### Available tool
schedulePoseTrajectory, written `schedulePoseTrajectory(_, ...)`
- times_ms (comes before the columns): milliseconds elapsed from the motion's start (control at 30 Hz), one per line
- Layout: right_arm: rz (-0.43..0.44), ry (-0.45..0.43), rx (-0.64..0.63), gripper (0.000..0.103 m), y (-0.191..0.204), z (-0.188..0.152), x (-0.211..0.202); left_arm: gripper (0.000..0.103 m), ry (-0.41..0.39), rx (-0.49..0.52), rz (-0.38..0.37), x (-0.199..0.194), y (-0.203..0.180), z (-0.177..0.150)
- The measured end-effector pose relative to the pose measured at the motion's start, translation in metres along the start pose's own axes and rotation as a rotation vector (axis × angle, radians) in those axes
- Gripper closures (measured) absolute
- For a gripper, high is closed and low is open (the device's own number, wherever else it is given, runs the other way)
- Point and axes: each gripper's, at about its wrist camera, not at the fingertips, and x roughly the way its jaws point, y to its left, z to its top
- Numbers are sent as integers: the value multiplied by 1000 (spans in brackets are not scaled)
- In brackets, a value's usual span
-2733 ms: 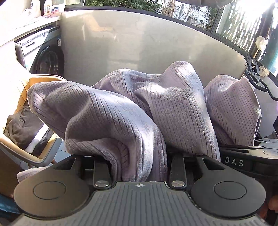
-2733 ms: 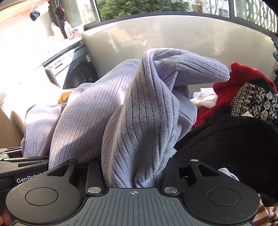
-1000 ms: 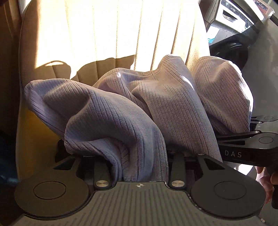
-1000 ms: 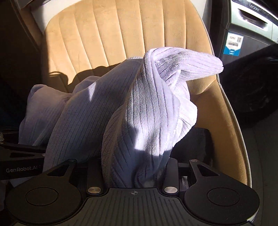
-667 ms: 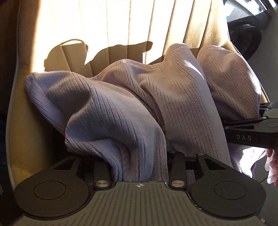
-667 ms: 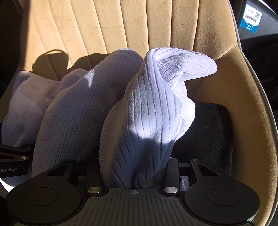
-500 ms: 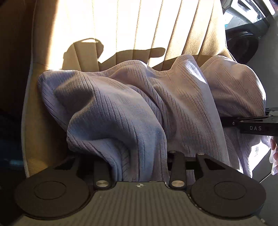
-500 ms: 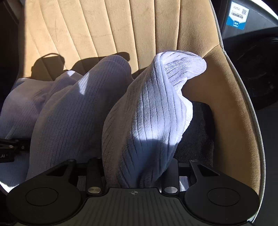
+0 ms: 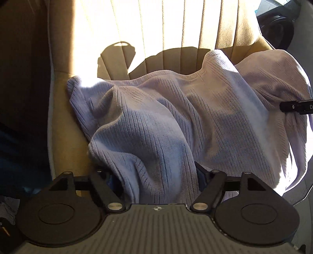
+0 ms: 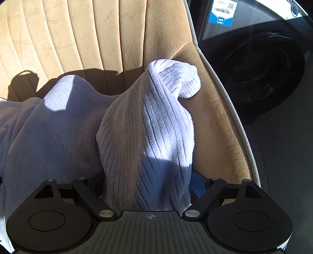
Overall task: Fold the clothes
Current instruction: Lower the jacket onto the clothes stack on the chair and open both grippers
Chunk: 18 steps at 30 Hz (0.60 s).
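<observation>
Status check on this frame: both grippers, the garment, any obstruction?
Left gripper and right gripper open, fabric between the jaws. Lilac ribbed garment bunched on tan chair. Nothing blocking; washing machine off right.

A tan upholstered chair (image 10: pixel 109 33) with vertical channel stitching in its backrest filled most of both views, edged with pale piping (image 10: pixel 232 109) along its right side. Strong sunlight washed out the upper backrest (image 9: pixel 156 25) in the left wrist view, and hard-edged shadows (image 9: pixel 148 58) fell across the lower channels. To the chair's right stood a dark front-loading washing machine (image 10: pixel 260 64) with a round door and a blue-and-white label (image 10: pixel 222 13) near its top. Grey floor (image 10: pixel 289 156) showed beside the chair.
</observation>
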Motion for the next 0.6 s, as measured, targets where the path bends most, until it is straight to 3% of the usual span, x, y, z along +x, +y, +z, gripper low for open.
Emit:
schedulePoseTrajectory(100, 47, -42, 81, 30, -27, -1, -44, 29, -75, 24, -10, -46, 4, -3)
schedulePoseTrajectory(200, 66, -97, 136, 42, -48, -1, -82, 30, -136, 10, -112, -76, 1, -3)
schedulePoseTrajectory(267, 88, -131, 156, 48, -50, -14, -106, 30, -138, 23, -188, -76, -9, -5)
schedulePoseTrajectory(333, 141, -146, 142, 49, -29, -16, -104, 30, -134, 61, -213, -67, -21, -11)
schedulePoseTrajectory(500, 201, -71, 78, 48, 58, 2, -9, 30, -64, 71, -164, -11, -32, -4)
schedulePoseTrajectory(600, 127, -5, 110, 51, 61, 4, 37, 30, 9, 65, -138, 16, -33, 0)
